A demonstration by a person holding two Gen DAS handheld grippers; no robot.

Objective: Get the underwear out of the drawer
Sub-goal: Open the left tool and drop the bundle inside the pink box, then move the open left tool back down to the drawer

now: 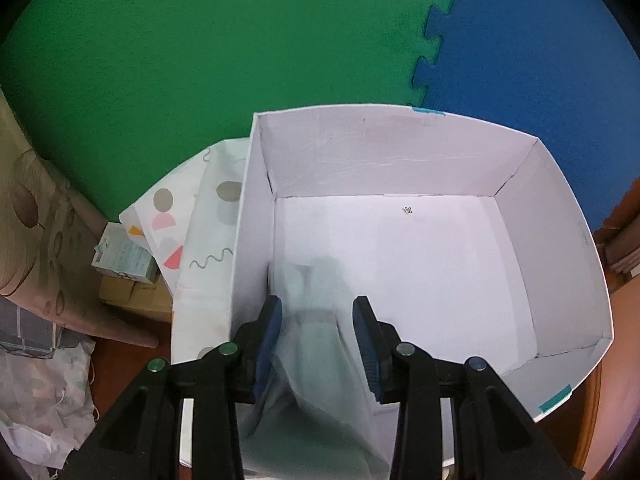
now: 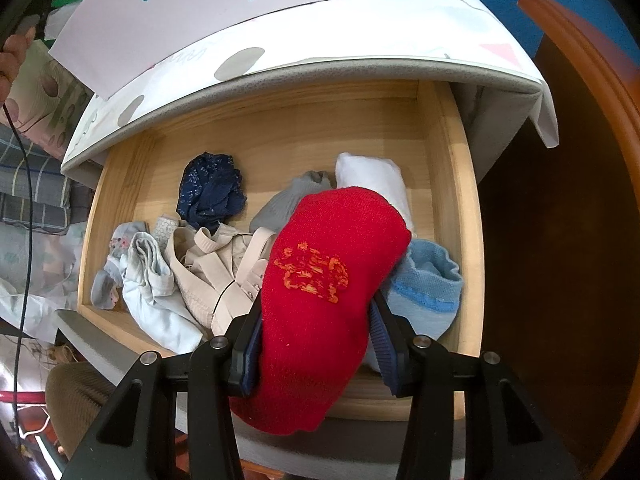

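pale garment [image 1: 316, 344] is pinched by left gripper [image 1: 318, 334] over white box [image 1: 560, 272], red underwear [image 2: 320, 300] clamped by right gripper [image 2: 316, 344] above wooden drawer [image 2: 452, 200]; red piece is best lifted clear, straight up.

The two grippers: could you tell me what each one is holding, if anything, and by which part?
The right gripper clamps a red garment across its middle. The left gripper holds a pale, blurred cloth near its upper end.

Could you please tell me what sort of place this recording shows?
Probably a bedroom at home: a wooden drawer full of underwear and socks, a shoe box on top of the unit, and foam play mats on the floor.
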